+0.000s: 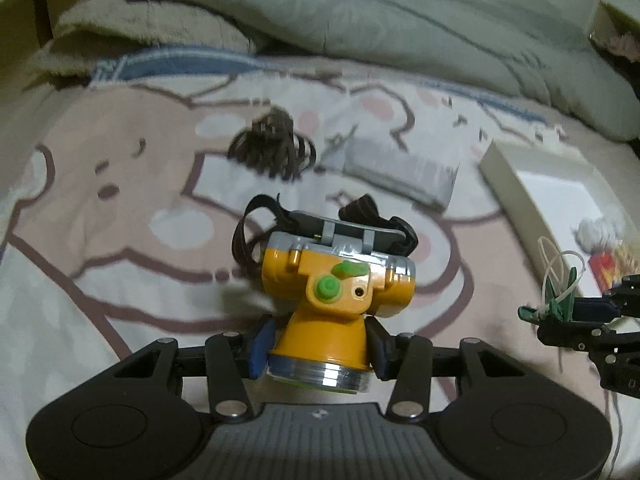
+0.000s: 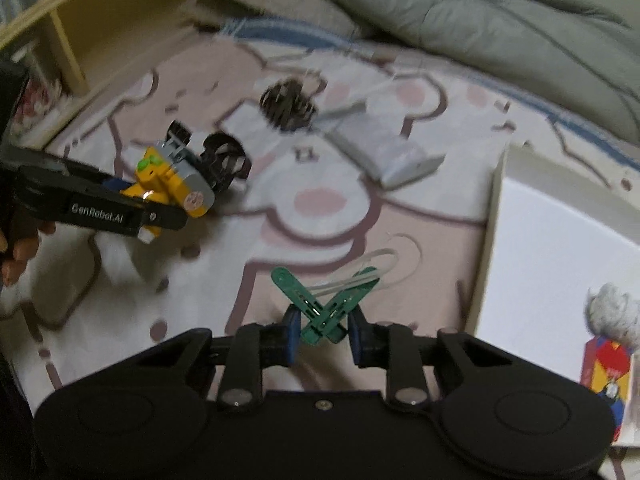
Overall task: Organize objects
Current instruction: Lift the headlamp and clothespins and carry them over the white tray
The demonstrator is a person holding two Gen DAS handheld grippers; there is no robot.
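My left gripper (image 1: 318,340) is shut on a yellow headlamp (image 1: 336,292) with green buttons and a black strap, held above the bed sheet; it also shows in the right wrist view (image 2: 172,184). My right gripper (image 2: 324,334) is shut on green clothes pegs (image 2: 324,300) with a clear plastic loop, held above the sheet left of a white box (image 2: 560,248). In the left wrist view the right gripper (image 1: 560,316) with the pegs (image 1: 556,300) is at the right, near the box (image 1: 548,196).
A dark hair tie bundle (image 1: 272,144) and a grey flat pouch (image 1: 396,160) lie on the cartoon sheet (image 1: 120,200). A grey-green quilt (image 1: 400,12) lies at the back. The box holds a red-yellow packet (image 2: 606,372) and a white fluffy thing (image 2: 612,312). A wooden shelf (image 2: 60,32) stands at left.
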